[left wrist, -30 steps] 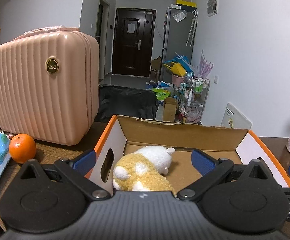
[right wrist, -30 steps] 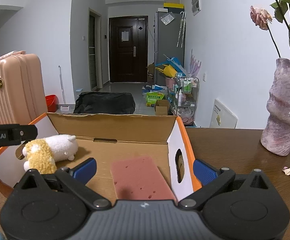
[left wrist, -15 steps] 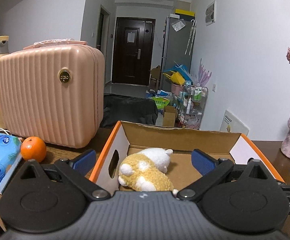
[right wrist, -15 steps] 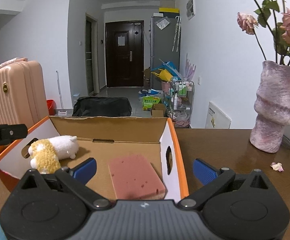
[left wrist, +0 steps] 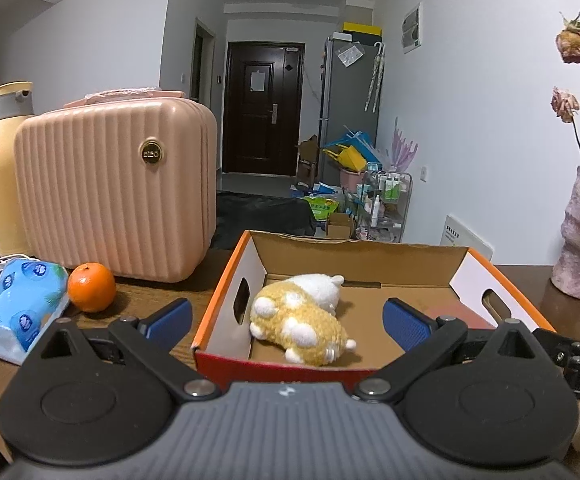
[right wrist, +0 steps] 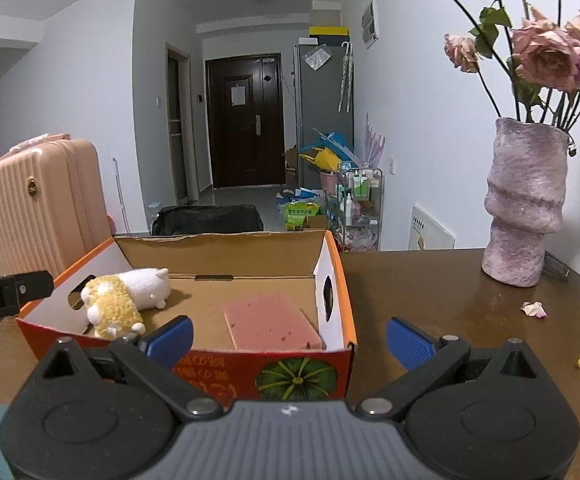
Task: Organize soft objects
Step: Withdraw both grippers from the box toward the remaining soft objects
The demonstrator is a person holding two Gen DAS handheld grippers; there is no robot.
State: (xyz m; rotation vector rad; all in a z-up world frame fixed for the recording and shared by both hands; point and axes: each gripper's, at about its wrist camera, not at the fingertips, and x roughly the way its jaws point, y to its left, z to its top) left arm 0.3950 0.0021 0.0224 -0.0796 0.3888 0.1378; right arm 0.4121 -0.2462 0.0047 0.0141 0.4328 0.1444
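An orange cardboard box (left wrist: 226, 280) stands open on the brown table; it also shows in the right wrist view (right wrist: 342, 272). A yellow and white plush toy (left wrist: 302, 316) lies in its left part, also seen in the right wrist view (right wrist: 122, 300). A pink sponge (right wrist: 270, 324) lies flat in its right part. My left gripper (left wrist: 288, 320) is open and empty, held just in front of the box's near wall. My right gripper (right wrist: 290, 338) is open and empty, in front of the box's right near corner.
A pink suitcase (left wrist: 118, 192) and a tall cream bottle (left wrist: 6, 168) stand at the back left. An orange (left wrist: 91, 287) and a blue tissue pack (left wrist: 14, 304) lie left of the box. A purple vase with dried roses (right wrist: 526, 200) stands at the right. Petals (right wrist: 534, 309) lie on the table.
Both grippers have pulled back and up from the box, open and empty throughout. The box's near wall now shows in both views. The plush toy and sponge have not moved.
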